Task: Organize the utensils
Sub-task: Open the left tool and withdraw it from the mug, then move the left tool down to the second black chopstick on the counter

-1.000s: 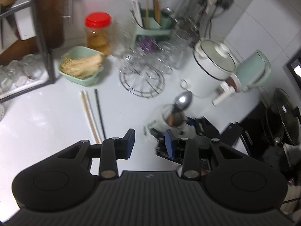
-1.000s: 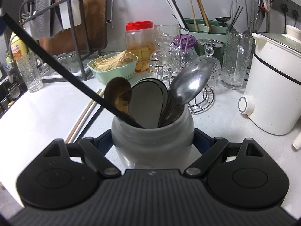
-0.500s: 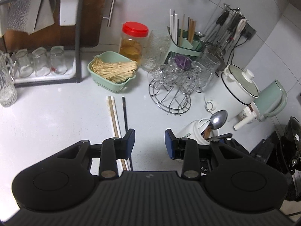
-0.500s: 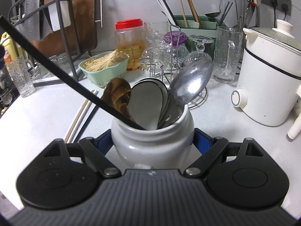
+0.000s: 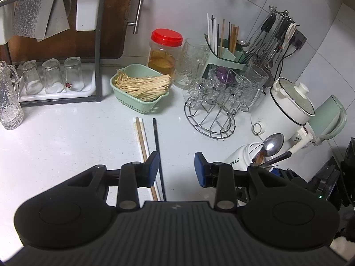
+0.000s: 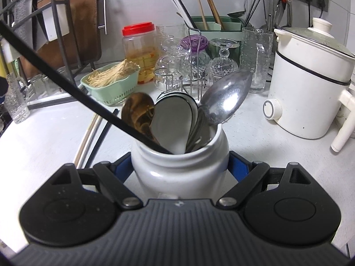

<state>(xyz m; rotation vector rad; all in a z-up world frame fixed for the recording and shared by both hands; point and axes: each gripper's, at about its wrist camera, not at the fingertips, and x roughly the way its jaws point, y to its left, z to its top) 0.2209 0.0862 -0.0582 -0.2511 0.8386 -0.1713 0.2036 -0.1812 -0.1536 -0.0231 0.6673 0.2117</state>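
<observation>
Desk: my white kitchen desk [image 5: 55, 146], crowded along the back wall.
Left hand-held gripper [image 5: 176, 168]: I have brought it down over the loose chopsticks; jaws partly apart, nothing between the pads.
Right hand-held gripper [image 6: 179, 168]: clamped on the white ceramic jar [image 6: 179, 166], holding it steady.
Jar contents: metal spoon [image 6: 226, 97], wooden spoon [image 6: 138, 113], one black chopstick [image 6: 66, 82].
Chopsticks: black chopstick on the desk [image 5: 156, 137] just beside the pale pair [image 5: 141, 137], near the green basket [image 5: 142, 104].
Meaning: I judge the black one goes next into the jar.
</observation>
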